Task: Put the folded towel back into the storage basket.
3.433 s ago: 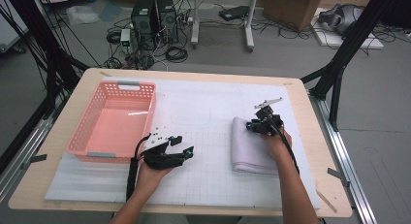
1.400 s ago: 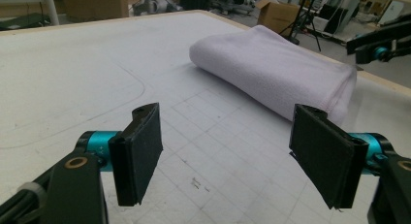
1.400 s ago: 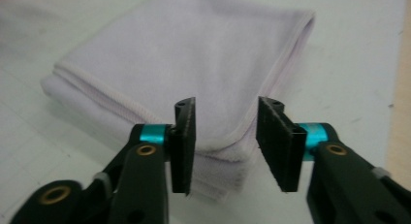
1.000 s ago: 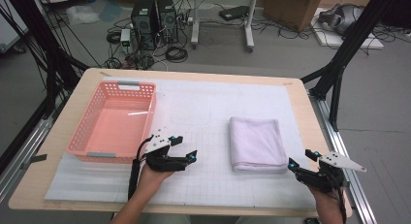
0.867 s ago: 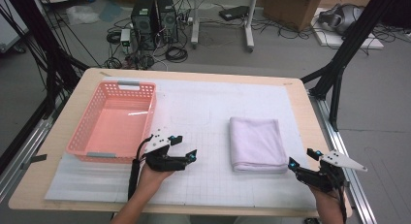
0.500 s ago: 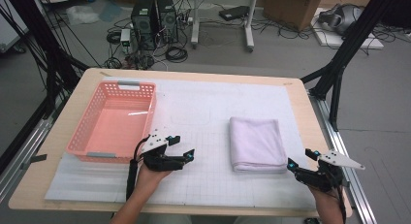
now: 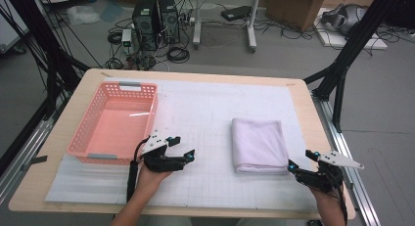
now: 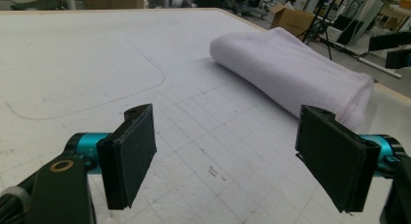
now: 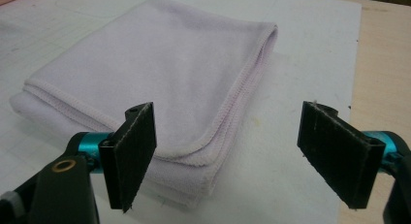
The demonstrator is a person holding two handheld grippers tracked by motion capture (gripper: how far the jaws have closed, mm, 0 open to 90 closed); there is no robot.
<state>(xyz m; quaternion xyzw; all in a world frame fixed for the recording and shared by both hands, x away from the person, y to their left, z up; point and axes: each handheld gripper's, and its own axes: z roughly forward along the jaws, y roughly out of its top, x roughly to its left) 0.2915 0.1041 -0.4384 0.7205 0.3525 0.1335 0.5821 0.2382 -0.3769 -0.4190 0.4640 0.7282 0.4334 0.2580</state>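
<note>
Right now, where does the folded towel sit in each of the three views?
High view: folded towel lies right of centre on the white mat.
Left gripper view: upper right, running toward the right edge.
Right gripper view: centre-left, its near corner between the open fingers.
Shared landmark: the mat's printed grid.
</note>
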